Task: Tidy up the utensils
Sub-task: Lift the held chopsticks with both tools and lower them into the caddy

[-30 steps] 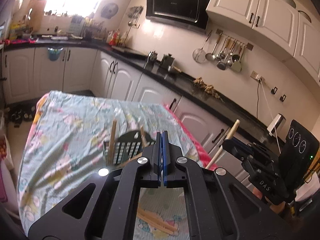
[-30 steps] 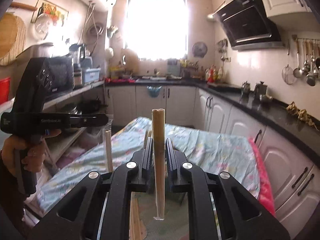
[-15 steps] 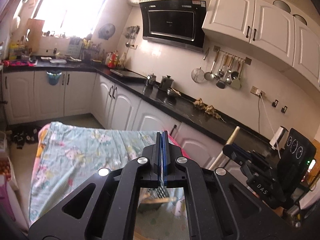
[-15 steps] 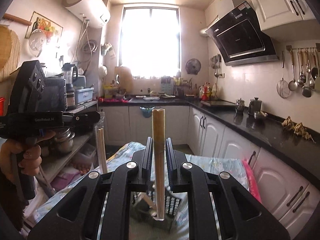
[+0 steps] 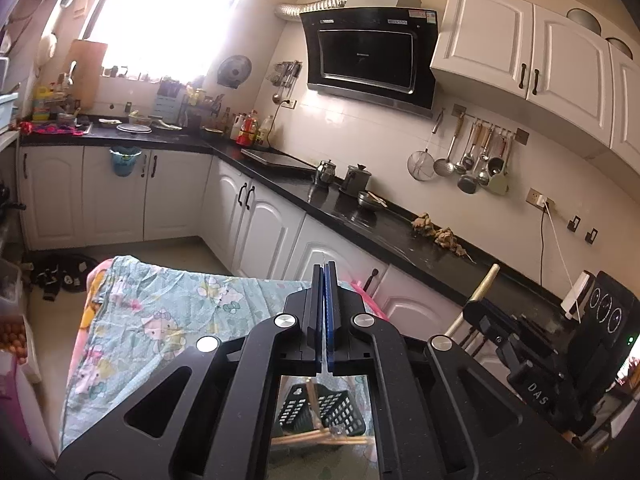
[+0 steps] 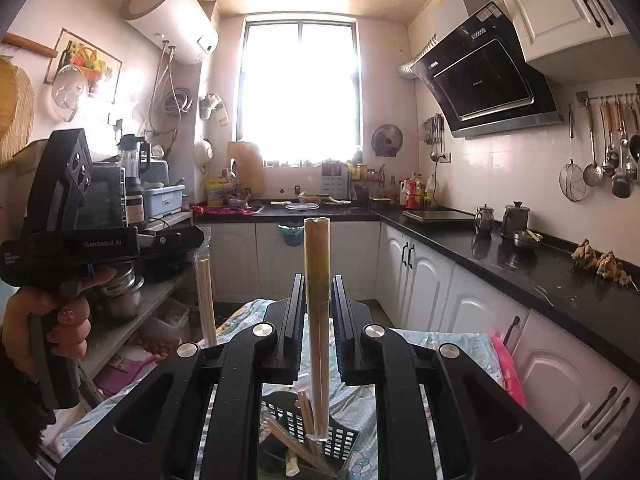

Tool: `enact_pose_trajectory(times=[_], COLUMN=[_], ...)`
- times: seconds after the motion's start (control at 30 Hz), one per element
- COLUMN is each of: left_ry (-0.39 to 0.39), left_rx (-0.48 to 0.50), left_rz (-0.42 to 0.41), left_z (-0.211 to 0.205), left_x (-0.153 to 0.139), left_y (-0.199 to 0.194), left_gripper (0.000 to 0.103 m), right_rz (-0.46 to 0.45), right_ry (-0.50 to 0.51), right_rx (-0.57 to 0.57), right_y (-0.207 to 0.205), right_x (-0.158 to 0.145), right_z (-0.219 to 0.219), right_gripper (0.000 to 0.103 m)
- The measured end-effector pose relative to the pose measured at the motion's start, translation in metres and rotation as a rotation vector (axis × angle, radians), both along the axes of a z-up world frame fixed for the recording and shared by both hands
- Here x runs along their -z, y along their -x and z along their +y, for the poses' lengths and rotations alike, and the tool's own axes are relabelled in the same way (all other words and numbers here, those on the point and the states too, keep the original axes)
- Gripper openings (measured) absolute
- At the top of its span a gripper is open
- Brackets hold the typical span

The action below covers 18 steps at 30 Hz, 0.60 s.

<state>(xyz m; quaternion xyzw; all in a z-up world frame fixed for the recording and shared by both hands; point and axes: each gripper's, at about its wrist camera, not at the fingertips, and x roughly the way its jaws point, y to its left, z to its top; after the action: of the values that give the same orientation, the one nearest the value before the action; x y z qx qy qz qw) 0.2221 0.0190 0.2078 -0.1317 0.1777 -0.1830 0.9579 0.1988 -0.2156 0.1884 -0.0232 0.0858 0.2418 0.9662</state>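
The long tan bundle of wooden chopsticks in a clear plastic sleeve (image 6: 317,320) stood upright at the centre of the right wrist view, clamped at about mid-length between the pads of the right hand-held gripper (image 6: 316,312), its lower end hanging just above the black perforated plastic utensil basket (image 6: 340,440) at the bottom of the frame. Loose wooden chopsticks (image 6: 296,446) lay slanted in that basket. It looked light and stiff, but the glossy wrap was probably slippery, so a firm hold near the middle seemed the best bet against sliding or swinging

At the left of that view, the left hand-held gripper (image 6: 200,236) held a second sleeved pair of chopsticks (image 6: 206,300), which hung down from its tip. In the left wrist view its blue-lined jaws met flush at centre frame, closed; the thin plastic top of that sleeve was presumably pinched there, though this could not be made out. A hand (image 6: 48,320) gripped its handle

The basket rested on a table covered in a pale blue cartoon-print cloth (image 5: 160,320), with white kitchen cabinets (image 5: 120,196) beyond
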Motion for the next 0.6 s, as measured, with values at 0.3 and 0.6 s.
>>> enact_pose_trajectory(times=[0.3, 0.6], left_ry=[0.015, -0.013], left_rx=[-0.006, -0.003], left_rz=[0.024, 0.055], left_z=[0.0, -0.01], left_x=[0.031, 0.062], left_y=[-0.02, -0.033], left_gripper=[0.0, 0.0], right_rz=[0.033, 0.104], right_ry=[0.042, 0.058], right_rx=[0.015, 0.022], right_y=[-0.019, -0.039], right_x=[0.026, 0.06], right_z=[0.015, 0.022], right_gripper=[0.013, 0.013])
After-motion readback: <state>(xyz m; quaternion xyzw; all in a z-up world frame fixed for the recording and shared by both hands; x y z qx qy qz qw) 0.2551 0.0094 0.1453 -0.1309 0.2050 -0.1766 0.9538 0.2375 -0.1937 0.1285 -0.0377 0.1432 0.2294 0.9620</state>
